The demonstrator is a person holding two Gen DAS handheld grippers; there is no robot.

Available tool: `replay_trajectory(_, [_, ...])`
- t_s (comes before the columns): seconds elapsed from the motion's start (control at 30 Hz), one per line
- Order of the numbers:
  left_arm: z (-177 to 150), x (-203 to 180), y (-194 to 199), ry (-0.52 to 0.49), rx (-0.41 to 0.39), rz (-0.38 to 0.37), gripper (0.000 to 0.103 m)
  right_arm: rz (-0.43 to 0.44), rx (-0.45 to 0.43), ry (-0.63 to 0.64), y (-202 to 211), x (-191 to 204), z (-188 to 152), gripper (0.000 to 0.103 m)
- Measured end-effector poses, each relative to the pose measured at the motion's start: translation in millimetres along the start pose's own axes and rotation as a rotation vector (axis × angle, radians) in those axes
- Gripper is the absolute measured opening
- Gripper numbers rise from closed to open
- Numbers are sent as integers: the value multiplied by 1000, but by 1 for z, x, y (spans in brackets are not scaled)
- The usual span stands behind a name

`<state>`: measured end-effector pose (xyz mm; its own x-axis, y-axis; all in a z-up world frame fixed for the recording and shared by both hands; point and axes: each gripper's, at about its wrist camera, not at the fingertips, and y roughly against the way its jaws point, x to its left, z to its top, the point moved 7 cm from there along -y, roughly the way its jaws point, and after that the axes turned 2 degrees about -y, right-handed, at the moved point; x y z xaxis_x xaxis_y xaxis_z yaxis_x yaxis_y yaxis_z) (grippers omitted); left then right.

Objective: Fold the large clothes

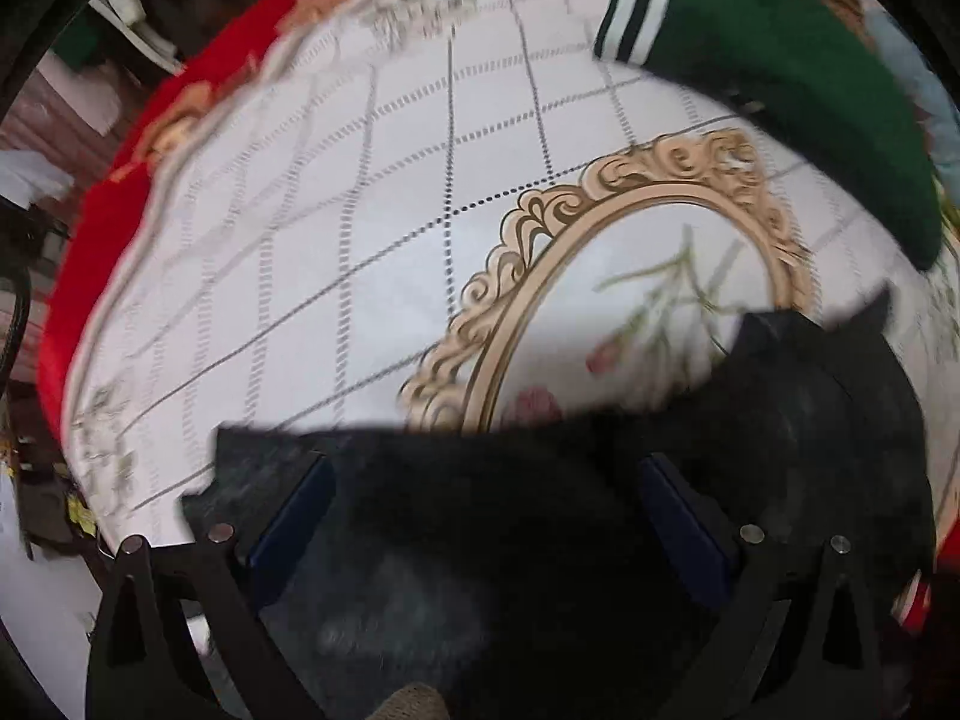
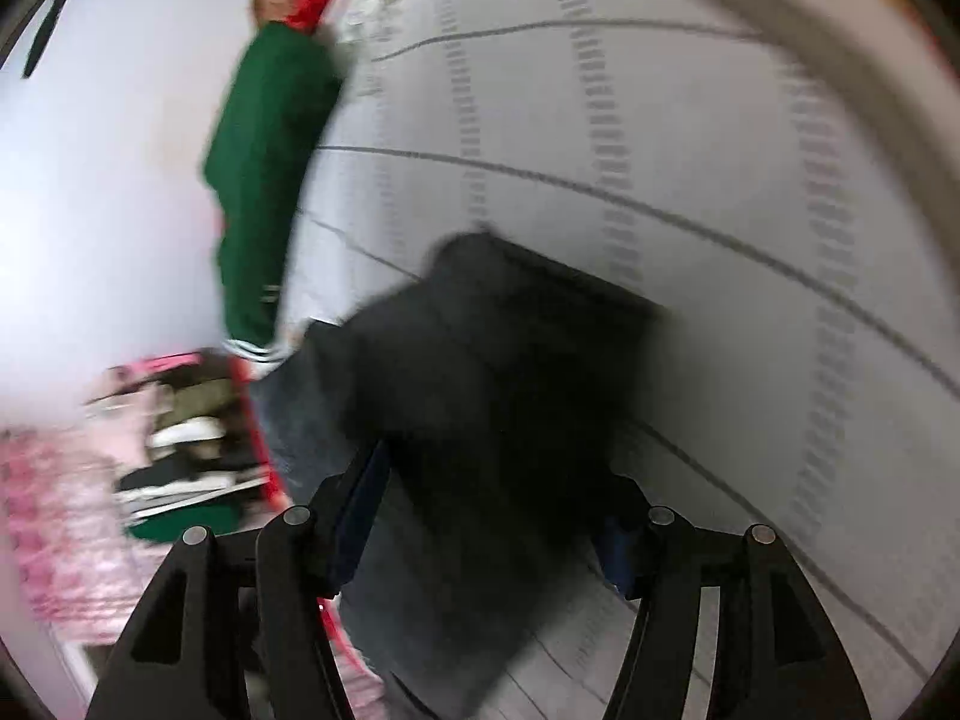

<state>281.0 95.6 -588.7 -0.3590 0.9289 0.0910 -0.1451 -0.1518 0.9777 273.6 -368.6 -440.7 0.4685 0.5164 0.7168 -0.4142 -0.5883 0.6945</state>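
The folded garment [image 1: 510, 516] is lying on the tablecloth [image 1: 360, 210], partly over its oval frame motif [image 1: 600, 228]. A sleeved arm [image 1: 780, 78] is reaching over the cloth's far right side, well apart from the garment. A clothes pile [image 2: 180, 450] is sitting beyond the table's edge, to the left in the right wrist view.
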Motion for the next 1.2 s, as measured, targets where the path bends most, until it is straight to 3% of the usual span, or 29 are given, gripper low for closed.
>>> replay_trajectory(0.07, [-14, -2, 20, -8, -30, 13, 103, 21, -11, 14, -15, 9, 7, 66])
replay_trajectory(0.1, [-21, -8, 22, -17, -33, 7, 103, 18, -13, 24, -18, 15, 9, 59])
replay_trajectory(0.13, [-29, -16, 21, -34, -26, -6, 103, -8, -20, 38, -19, 18, 11, 46])
replay_trajectory(0.17, [-37, -27, 12, -59, -5, -8, 103, -10, -24, 33, -18, 19, 13, 24])
replay_trajectory(0.33, [-59, -64, -42, -132, 90, -55, 103, 71, -98, -69, 17, 26, 3, 18])
replay_trajectory(0.43, [-54, -80, -43, -159, 72, -125, 103, 70, -154, -67, 53, 31, -9, 17])
replay_trajectory(0.57, [-48, -99, -44, -234, 46, -145, 103, 90, -171, -51, 82, 23, -17, 19])
replay_trajectory(0.67, [-47, -101, -46, -251, 44, -156, 103, 83, -150, -80, 74, -8, -14, 48])
replay_trajectory(0.73, [-47, -99, -45, -259, 40, -160, 103, 106, -128, -96, 59, -23, -11, 80])
replay_trajectory(0.8, [-47, -98, -45, -262, 41, -162, 103, 173, -97, -125, 38, -28, -12, 82])
replay_trajectory(0.83, [-46, -98, -45, -263, 42, -162, 103, 205, -102, -115, 32, -24, -13, 90])
replay_trajectory(0.93, [-45, -101, -43, -269, 28, -154, 103, 191, -132, -64, 21, -9, -13, 97])
replay_trajectory(0.97, [-43, -107, -46, -266, 25, -152, 103, 187, -137, -56, 16, -3, -12, 94])
replay_trajectory(1.07, [-29, -113, -48, -258, 22, -158, 103, 139, -148, -80, 15, 1, -10, 27])
replay_trajectory(1.2, [-19, -134, -47, -288, 13, -183, 103, 116, -204, -45, 40, 19, -6, 21])
